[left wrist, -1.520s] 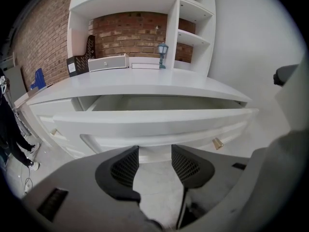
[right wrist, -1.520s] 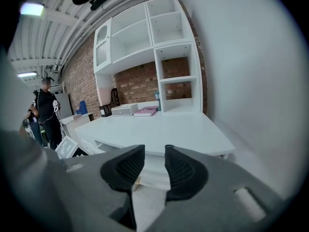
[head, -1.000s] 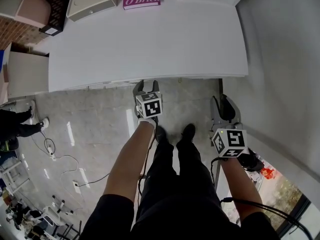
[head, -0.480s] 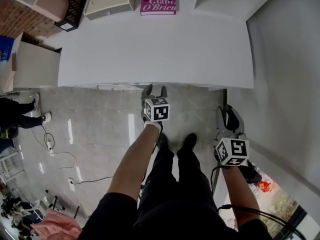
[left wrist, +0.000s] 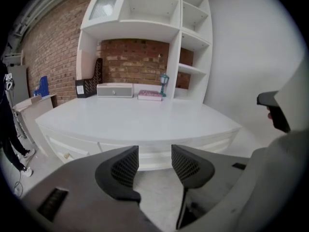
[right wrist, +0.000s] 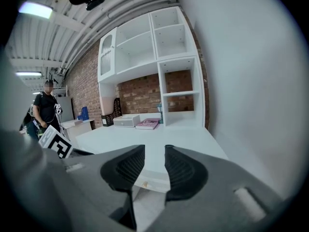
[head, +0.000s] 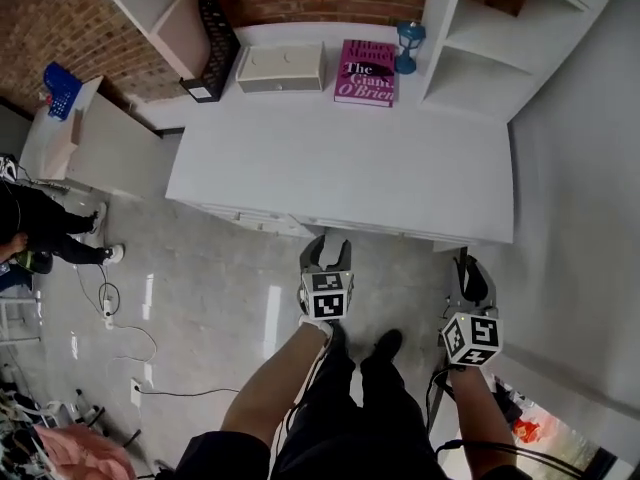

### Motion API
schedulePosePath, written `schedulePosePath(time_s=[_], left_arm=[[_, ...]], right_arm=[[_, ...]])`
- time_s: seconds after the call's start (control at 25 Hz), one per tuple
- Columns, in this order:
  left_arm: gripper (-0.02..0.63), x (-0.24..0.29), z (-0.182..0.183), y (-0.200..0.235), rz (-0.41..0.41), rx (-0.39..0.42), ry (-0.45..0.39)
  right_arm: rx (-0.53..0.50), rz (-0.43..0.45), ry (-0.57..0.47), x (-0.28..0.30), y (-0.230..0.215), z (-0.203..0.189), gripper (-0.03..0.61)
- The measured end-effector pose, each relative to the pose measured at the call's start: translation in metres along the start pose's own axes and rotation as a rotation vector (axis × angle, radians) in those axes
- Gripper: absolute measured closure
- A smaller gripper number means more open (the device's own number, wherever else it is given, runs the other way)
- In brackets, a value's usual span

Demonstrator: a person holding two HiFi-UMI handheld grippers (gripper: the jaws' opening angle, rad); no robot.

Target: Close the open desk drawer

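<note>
The white desk (head: 340, 158) has a curved front with drawers under its edge. One drawer front (head: 262, 220) seems to stand slightly out at the left of the middle; its knob (left wrist: 67, 155) shows in the left gripper view. My left gripper (head: 326, 254) hangs open just before the desk's front edge, nothing between its fingers (left wrist: 155, 154). My right gripper (head: 472, 270) is at the desk's right corner by the wall, jaws a little apart and empty (right wrist: 154, 154). A small drawer knob (right wrist: 144, 183) shows below its pads.
At the desk's back stand a pink book (head: 366, 71), a blue lantern (head: 407, 43), a white box (head: 281, 67) and a black file holder (head: 212, 53). White shelves (head: 480, 48) rise at the right. A person (head: 30, 233) and cables (head: 110, 308) are at the left.
Both grippers have risen, the left one more, and stay just before the desk's front edge. The head view has tilted up, bringing the desk's back and the shelves into view.
</note>
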State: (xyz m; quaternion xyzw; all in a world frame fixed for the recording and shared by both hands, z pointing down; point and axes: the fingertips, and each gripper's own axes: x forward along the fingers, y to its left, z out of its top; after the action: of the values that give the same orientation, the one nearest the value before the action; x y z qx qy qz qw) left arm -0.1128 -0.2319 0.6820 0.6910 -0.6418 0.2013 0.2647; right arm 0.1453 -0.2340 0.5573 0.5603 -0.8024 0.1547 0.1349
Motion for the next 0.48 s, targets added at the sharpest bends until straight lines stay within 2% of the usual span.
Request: schedulePosePath(time_s=[0.2, 0.32, 0.48], left_arm=[[0.403, -0.056, 0.092, -0.017, -0.067, -0.02, -0.2], [0.403, -0.095, 0.149, -0.031, -0.096, 0.021, -0.314], [0.403, -0.147, 0.207, -0.053, -0.123, 0.06, -0.435]], right_arm=[[0.028, 0.043, -0.1, -0.004, 0.018, 0.05, 0.448], [0.017, 0.063, -0.161, -0.011, 0.028, 0.091, 0.448], [0.001, 0.091, -0.24, -0.03, 0.036, 0.143, 0.448]])
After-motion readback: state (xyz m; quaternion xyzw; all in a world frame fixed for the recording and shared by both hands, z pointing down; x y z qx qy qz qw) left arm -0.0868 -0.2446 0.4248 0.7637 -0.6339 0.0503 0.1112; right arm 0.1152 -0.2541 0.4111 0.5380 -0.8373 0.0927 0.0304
